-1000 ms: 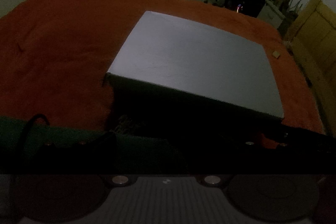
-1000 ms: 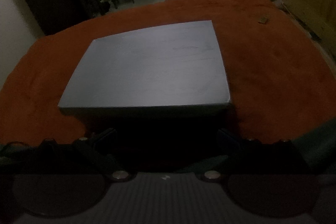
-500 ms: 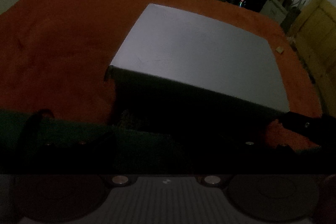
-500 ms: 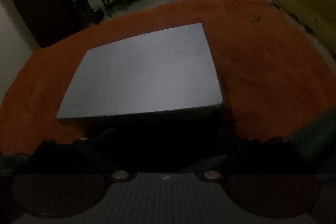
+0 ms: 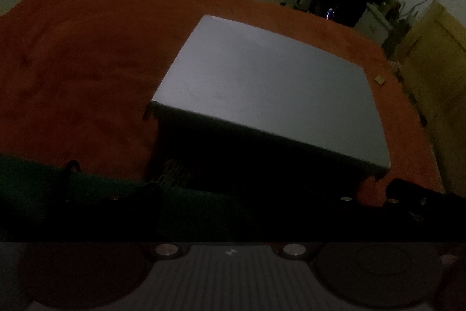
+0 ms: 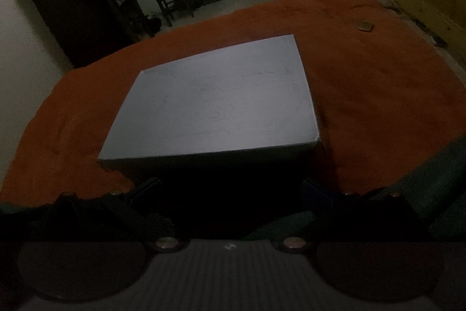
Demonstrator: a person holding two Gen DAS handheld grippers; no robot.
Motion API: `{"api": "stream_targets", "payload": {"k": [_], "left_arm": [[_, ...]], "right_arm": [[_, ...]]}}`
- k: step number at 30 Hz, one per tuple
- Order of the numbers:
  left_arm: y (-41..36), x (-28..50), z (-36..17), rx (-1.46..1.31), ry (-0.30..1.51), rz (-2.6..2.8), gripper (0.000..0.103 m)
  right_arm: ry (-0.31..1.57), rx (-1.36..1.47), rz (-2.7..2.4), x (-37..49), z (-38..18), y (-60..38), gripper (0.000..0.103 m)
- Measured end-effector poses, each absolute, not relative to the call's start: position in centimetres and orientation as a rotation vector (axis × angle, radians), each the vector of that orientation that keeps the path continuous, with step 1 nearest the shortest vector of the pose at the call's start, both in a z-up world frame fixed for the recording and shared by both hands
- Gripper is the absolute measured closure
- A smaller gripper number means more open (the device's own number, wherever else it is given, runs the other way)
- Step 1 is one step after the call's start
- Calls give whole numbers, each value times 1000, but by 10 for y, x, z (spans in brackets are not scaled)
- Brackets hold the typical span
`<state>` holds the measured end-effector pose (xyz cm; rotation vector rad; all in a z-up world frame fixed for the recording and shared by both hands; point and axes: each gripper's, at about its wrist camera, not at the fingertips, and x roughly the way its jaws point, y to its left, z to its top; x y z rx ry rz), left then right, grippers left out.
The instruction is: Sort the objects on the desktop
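- Dim room. Grey box (image 5: 271, 89) sits closed on the orange cloth (image 5: 75, 72) that covers the tabletop, roughly mid-surface; flat lid up, near side wall in deep shadow.
- Right wrist view shows the same grey box (image 6: 215, 104) straight ahead, its near edge facing my right claw (image 6: 230, 194).
- Right claw: fingers spread wide, dark tips either side of the box's shadowed front, nothing held. Whether they touch the wall I cannot tell.
- Left claw (image 5: 247, 194): its fingers are lost in the dark at the bottom of the view; I cannot tell how far open it is or whether it has hold of anything.
- Small tan object (image 6: 365, 25) lies on the cloth well beyond the box, toward the far right edge; too small to identify.
- Handling judgement: the box looks like stiff card, light for its bulk, smooth-faced and likely slippery under the pads. Lid overhangs the base slightly at the corners, so it may lift off alone.
- Where to take hold: I'd pinch the near wall below the lid lip, one claw at each front corner, and keep it level.
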<state>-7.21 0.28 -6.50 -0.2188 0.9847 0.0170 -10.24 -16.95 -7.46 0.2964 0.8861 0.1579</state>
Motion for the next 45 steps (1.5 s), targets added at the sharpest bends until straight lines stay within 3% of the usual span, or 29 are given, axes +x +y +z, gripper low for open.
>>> {"api": "stream_targets", "payload": {"k": [45], "left_arm": [[-12,-80,-63,-194,950,36,1]], "right_arm": [[885,327,120,-108,-77,-161,0]]}}
